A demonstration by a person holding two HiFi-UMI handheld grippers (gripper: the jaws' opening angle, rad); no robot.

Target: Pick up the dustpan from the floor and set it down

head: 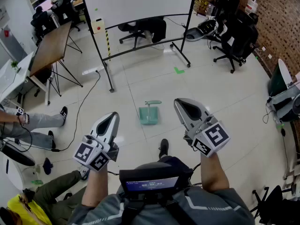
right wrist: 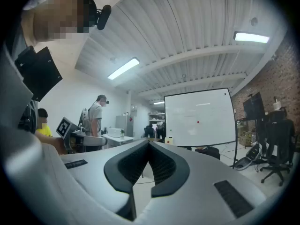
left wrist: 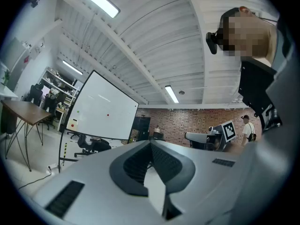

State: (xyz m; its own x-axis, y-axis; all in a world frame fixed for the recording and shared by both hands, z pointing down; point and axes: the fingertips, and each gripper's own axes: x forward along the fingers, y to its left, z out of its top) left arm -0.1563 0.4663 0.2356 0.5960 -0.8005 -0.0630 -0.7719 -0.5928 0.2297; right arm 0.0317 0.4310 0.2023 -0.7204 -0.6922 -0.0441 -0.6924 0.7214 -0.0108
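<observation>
Your left gripper (head: pixel 111 118) and right gripper (head: pixel 182 106) are both closed and empty. The green dustpan (head: pixel 149 116) sits on the floor (head: pixel 140 78) ahead, between and below them. It looks like light, stiff, probably slick plastic, so pinch its raised handle (head: pixel 153 102).

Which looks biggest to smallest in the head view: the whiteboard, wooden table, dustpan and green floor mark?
1. whiteboard, largest, though the top edge of the picture cuts it off
2. wooden table
3. dustpan
4. green floor mark, smallest

These are apparent sizes only; the dustpan lies nearest the camera.
</observation>
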